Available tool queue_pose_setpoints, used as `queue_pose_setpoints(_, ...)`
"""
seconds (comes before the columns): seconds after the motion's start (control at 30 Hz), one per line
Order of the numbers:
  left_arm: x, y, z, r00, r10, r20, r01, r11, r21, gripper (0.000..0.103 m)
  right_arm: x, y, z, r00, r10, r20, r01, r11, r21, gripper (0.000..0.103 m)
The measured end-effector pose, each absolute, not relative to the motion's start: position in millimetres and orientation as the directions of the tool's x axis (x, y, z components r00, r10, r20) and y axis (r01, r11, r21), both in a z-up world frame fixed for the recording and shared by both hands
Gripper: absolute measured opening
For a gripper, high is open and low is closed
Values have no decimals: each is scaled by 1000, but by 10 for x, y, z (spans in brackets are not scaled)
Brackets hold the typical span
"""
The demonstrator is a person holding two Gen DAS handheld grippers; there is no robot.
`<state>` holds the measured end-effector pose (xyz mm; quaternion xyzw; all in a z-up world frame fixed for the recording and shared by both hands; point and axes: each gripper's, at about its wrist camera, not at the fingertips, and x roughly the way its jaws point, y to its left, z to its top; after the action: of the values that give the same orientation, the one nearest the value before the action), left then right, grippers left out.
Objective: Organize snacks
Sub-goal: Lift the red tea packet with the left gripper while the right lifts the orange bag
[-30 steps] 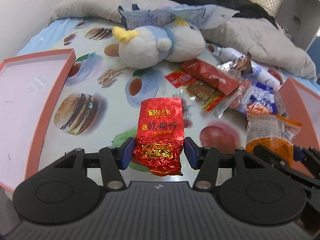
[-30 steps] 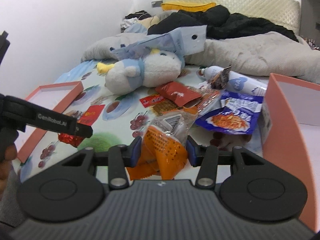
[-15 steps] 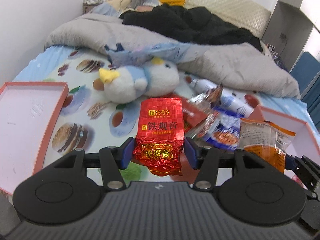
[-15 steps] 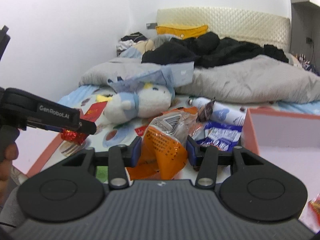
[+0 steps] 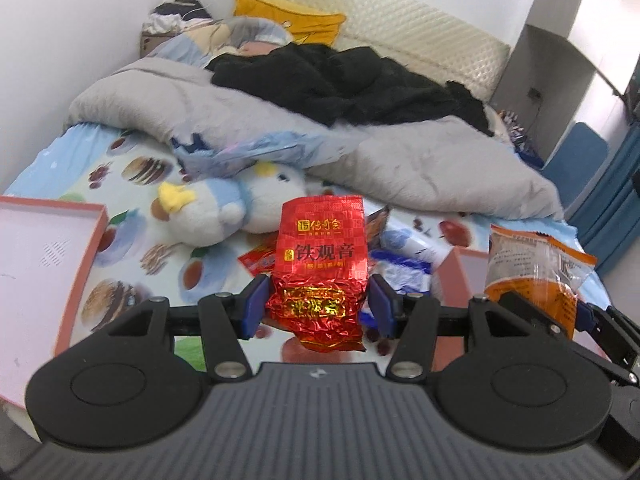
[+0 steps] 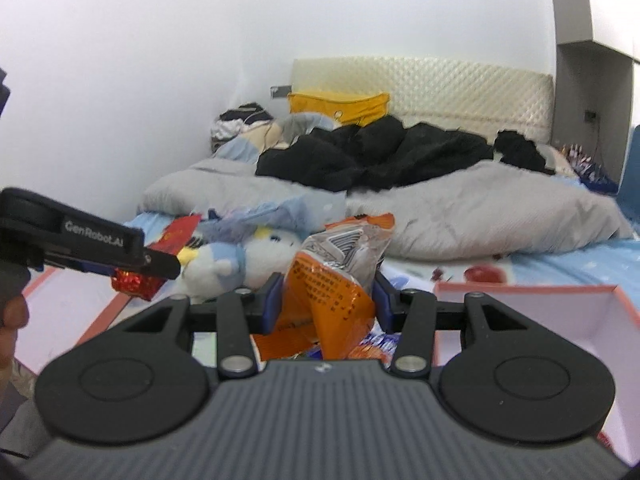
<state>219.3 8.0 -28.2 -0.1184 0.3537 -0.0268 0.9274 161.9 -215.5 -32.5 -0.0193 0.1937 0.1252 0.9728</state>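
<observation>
My left gripper is shut on a red foil tea packet with gold print, held up above the bed. In the right wrist view that same packet shows under the left gripper's finger. My right gripper is shut on an orange and clear snack bag, also lifted; the bag appears at the right of the left wrist view. Several snack packets lie on the printed sheet behind the tea packet.
A pink box lid lies at the left and a pink box at the right. A plush bird sits mid-bed, with a grey duvet and black clothes behind. A hand holds the left gripper.
Both grippers have risen from the bed with their packets and tilted up; more of the headboard and wall shows, and the loose snacks have dropped lower in view.
</observation>
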Motion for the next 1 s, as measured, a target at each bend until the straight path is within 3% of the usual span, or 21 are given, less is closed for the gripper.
queue_pose_setpoints(0.6, 2166, -766, -29, 754, -249, -607, 97, 958, -271, 60, 1456, -2892, -83, 939, 124, -320, -132, 991, -4, 49)
queue_pose_setpoints(1.0, 2378, -1403, -381, 683, -305, -663, 177, 950, -256, 60, 1505, -3428, -459, 913, 37, -407, -37, 999, 7, 49)
